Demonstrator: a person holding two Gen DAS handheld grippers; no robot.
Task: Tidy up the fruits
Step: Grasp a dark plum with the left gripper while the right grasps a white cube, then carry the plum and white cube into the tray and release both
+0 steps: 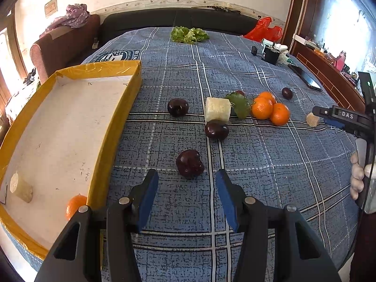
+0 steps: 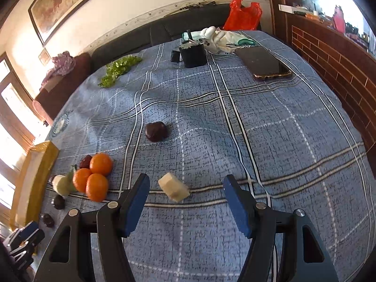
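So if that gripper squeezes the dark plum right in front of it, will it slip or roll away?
Possibly. The dark plum looks round and glossy, so it may roll on the checked cloth if nudged off-centre. The left gripper is open wider than the fruit, with flat blue pads, which should probably grip it. It looks small, likely light.

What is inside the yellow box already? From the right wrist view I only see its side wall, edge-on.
Observer: The yellow box holds one orange and one pale chunk, both at its near end.
Operator: Anything else on its floor?
Observer: Nothing else shows on the white floor, though the left gripper hides the nearest corner.
Operator: Is that gripper holding anything?
Observer: No. It is open, and a dark red fruit lies on the cloth just ahead of its fingertips.
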